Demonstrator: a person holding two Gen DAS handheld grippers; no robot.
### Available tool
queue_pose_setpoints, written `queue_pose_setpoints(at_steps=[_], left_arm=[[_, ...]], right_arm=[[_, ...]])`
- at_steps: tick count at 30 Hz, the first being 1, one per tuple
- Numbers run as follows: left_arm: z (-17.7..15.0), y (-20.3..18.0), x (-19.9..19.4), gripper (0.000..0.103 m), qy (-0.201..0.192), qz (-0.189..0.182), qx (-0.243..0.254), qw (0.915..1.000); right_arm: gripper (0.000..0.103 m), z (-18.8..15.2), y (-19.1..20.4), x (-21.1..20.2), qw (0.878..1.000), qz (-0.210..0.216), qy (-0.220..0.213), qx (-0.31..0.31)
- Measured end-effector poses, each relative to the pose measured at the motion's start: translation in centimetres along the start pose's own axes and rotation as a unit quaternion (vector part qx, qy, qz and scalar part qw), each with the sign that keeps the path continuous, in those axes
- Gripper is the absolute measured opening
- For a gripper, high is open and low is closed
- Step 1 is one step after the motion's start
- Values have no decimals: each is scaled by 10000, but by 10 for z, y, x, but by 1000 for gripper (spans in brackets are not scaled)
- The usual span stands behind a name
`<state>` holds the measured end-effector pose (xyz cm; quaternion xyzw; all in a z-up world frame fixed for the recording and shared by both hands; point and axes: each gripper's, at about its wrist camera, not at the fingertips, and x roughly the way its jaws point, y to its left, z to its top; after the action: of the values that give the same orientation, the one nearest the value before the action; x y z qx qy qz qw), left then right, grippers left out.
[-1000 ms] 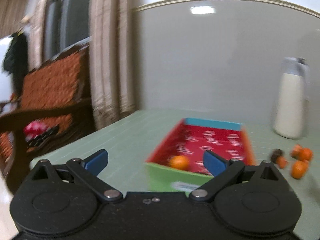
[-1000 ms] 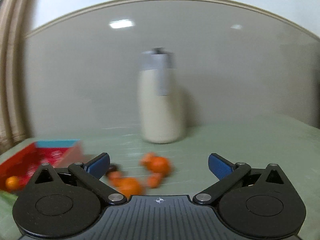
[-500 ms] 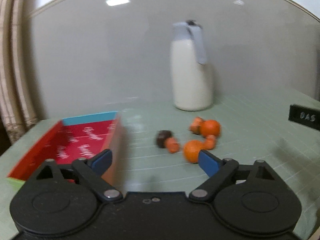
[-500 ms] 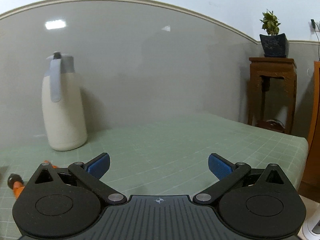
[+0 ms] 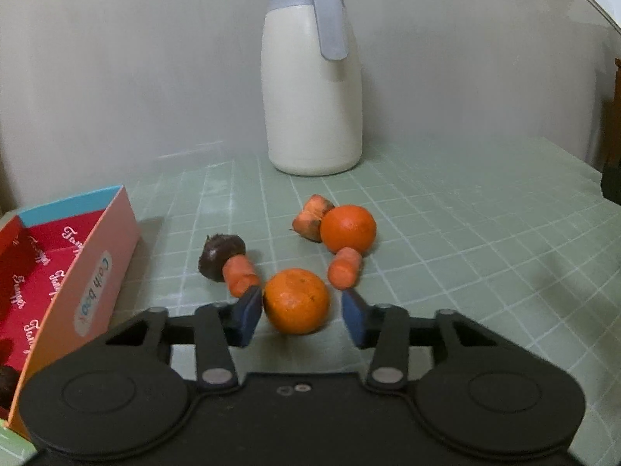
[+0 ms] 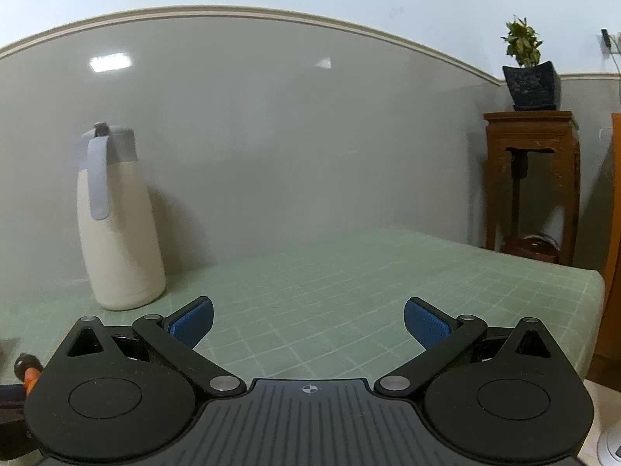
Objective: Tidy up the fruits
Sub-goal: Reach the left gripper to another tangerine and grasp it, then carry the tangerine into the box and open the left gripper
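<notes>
left gripper [image 5: 302,312] jaws just closing around near orange [image 5: 297,301], right pad not yet touching; right gripper [image 6: 308,320] wide apart, empty; second orange [image 5: 348,228] and carrot bits still on table [image 5: 465,233]; box [image 5: 97,248] barely filled, most sorting left

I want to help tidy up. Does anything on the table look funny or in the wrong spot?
Yes. The fruit lies loose on the table beside the box, not in it. One dark brown piece looks odd next to the near orange: maybe spoiled, but I cannot tell what it is.
</notes>
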<state>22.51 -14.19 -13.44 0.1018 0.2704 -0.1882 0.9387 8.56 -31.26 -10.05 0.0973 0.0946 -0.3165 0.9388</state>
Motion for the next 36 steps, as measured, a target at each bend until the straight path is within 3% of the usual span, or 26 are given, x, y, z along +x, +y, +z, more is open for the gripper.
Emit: queue_pose_setpoints(at_steps=[9, 15, 19, 23, 28, 36], left_arm=[[-1, 8, -16, 28, -381, 311, -122, 9987], [2, 31, -43, 28, -830, 1024, -298, 9908], [-1, 57, -64, 28, -1009, 1690, -474, 9793], [-7, 92, -71, 28, -749, 2172, -829, 9697], [-14, 129, -72, 28, -383, 2511, -1217, 9595], [-26, 159, -80, 29, -99, 2724, -1548, 9496]], right_arm=[[103, -4, 10, -1, 9998, 176, 56, 2], [103, -5, 21, -5, 9993, 373, 44, -61], [103, -7, 31, -8, 9985, 547, 46, -78], [103, -10, 44, -12, 9971, 746, 42, -149], [103, -15, 62, -19, 9946, 991, 14, -303], [103, -22, 87, -27, 9879, 1473, 12, -480]])
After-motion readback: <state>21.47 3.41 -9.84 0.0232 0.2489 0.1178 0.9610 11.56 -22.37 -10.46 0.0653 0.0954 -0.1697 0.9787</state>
